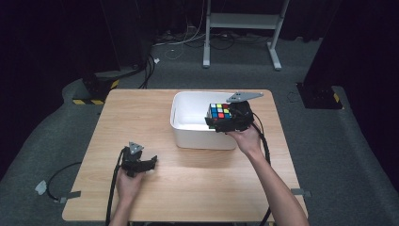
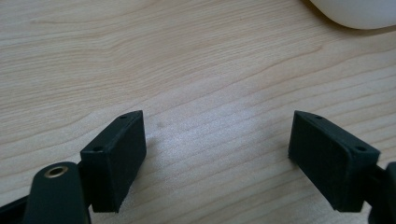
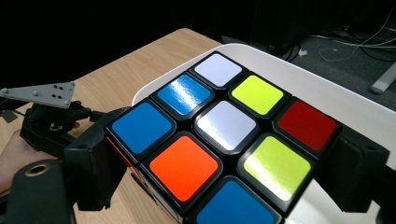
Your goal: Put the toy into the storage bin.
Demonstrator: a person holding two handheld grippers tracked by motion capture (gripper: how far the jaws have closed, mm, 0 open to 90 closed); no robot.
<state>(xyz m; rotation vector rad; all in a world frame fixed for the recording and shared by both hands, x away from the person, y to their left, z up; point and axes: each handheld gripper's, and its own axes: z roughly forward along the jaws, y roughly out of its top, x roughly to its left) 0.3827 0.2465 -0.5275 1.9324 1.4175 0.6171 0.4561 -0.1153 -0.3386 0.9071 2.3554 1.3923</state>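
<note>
A scrambled puzzle cube [image 1: 220, 113] with coloured stickers hangs over the white bin [image 1: 188, 134], held in my right gripper [image 1: 231, 121], which is shut on it. In the right gripper view the cube [image 3: 219, 135] sits between the two black jaws, its top face showing blue, white, yellow, red and orange squares. My left gripper [image 1: 149, 163] rests low over the wooden table [image 1: 141, 113] at the front left, open with nothing between its fingers [image 2: 114, 158]. In the right gripper view the left gripper [image 3: 100, 116] shows at the left.
The white bin [image 3: 303, 79] stands at the table's right middle; its corner [image 2: 359, 11] shows in the left gripper view. Black cables trail from both grippers. A white metal frame [image 1: 244, 21] and floor cables lie beyond the table.
</note>
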